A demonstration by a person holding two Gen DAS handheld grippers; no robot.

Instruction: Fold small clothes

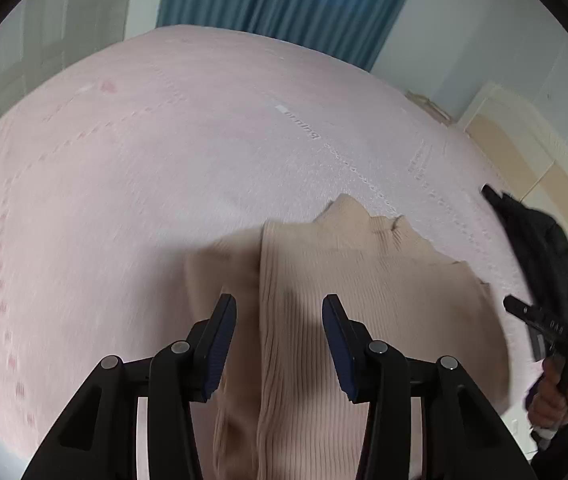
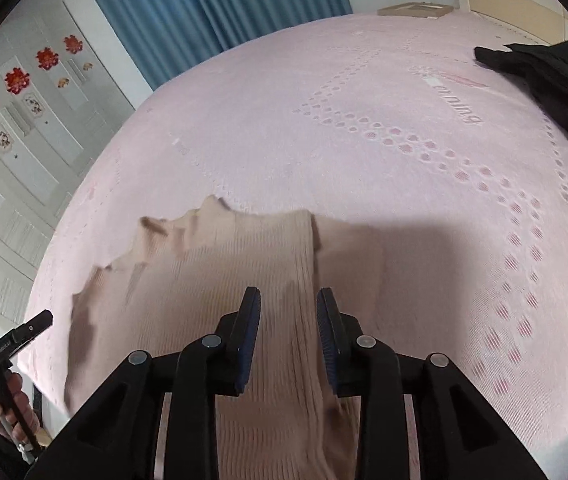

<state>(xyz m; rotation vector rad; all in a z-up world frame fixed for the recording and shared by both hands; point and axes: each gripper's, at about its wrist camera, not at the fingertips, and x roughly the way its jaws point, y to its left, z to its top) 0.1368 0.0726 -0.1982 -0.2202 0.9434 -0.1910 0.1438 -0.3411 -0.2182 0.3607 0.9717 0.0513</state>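
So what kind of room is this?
Probably a bedroom. A big bed with a pink patterned bedspread fills the view, blue curtains hang behind it, and a white wardrobe with red flower stickers stands alongside.

Sweater (image 1: 323, 280) lies on bed (image 1: 164, 160), near edge, under both tongs. Dark garment (image 2: 555, 76) on bed, far right. Curtain (image 2: 204, 4) behind bed.
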